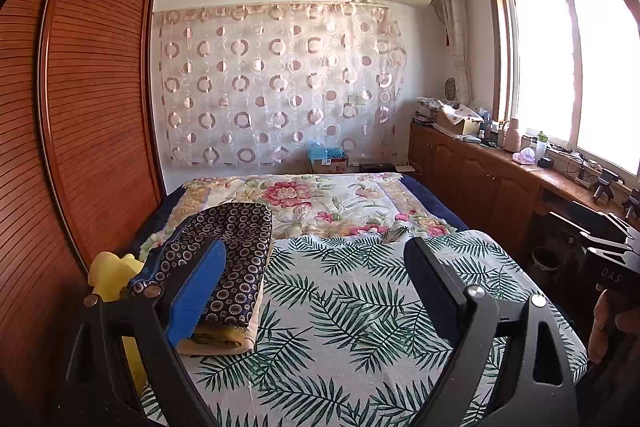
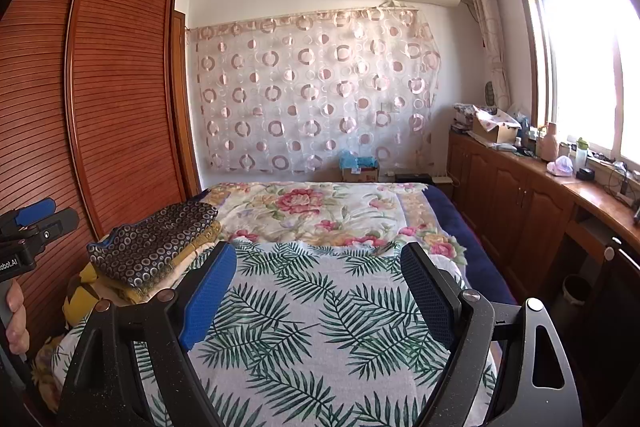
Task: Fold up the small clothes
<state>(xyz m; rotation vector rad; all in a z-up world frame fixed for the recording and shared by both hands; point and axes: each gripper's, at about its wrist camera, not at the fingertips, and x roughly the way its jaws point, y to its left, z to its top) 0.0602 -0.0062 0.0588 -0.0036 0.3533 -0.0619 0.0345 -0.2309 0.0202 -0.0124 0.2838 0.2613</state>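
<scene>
Slatted glossy wood wardrobe (image 2: 120,87), matt leaf-print cloth cover (image 2: 320,327) (sheer curtain (image 2: 312,91) behind)

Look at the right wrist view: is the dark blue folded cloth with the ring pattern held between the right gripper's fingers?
No. The dark blue ring-patterned cloth lies on the pile of folded clothes, while the right gripper is open above the palm-leaf sheet.

We read "DAS" on the black body of the right gripper (image 1: 611,277). We read "obot.AI", its start cut off, on the left gripper (image 2: 10,263).
</scene>
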